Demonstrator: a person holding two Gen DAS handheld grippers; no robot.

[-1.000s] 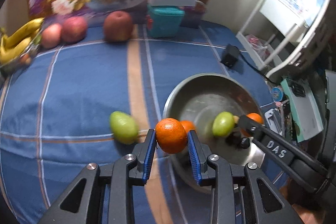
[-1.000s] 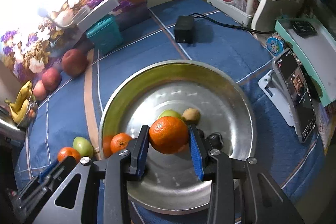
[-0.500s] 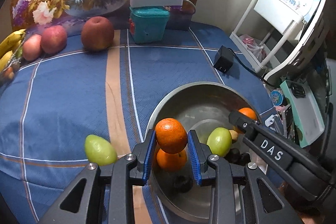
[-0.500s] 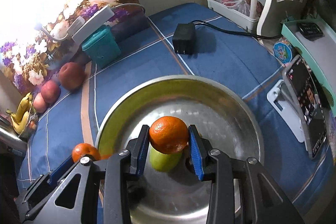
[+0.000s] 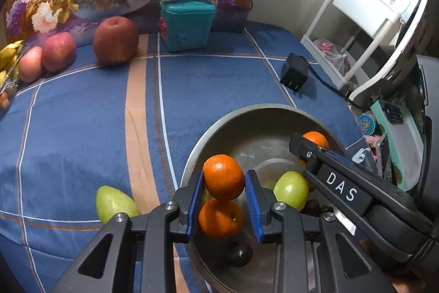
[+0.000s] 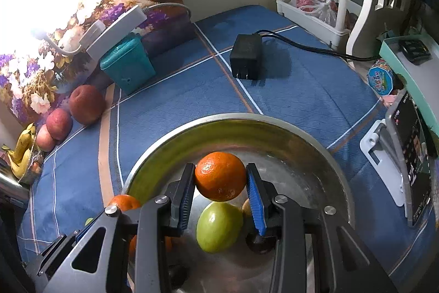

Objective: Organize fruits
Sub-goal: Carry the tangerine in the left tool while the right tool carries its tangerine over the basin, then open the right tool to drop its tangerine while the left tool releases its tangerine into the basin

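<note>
My left gripper point(image 5: 223, 206) is shut on an orange point(image 5: 223, 177) and holds it above the near left rim of a steel bowl point(image 5: 247, 114). Below it in the bowl lie another orange point(image 5: 220, 218), a green fruit point(image 5: 291, 190) and a dark fruit point(image 5: 240, 254). My right gripper point(image 6: 221, 199) is shut on a second orange point(image 6: 220, 175) over the bowl point(image 6: 247, 120), above the green fruit point(image 6: 219, 227). A green pear point(image 5: 115, 203) lies on the blue cloth left of the bowl.
Three red apples point(image 5: 115, 40) and bananas point(image 5: 9, 54) sit at the back left by a floral picture. A teal box point(image 5: 186, 24) with a white lamp base stands behind. A black charger point(image 5: 294, 72) and white rack point(image 5: 356, 26) are at the right.
Both grippers have moved forward and lower over the bowl with their oranges still held. The left gripper has shifted right, from beside the bowl to over its rim.
</note>
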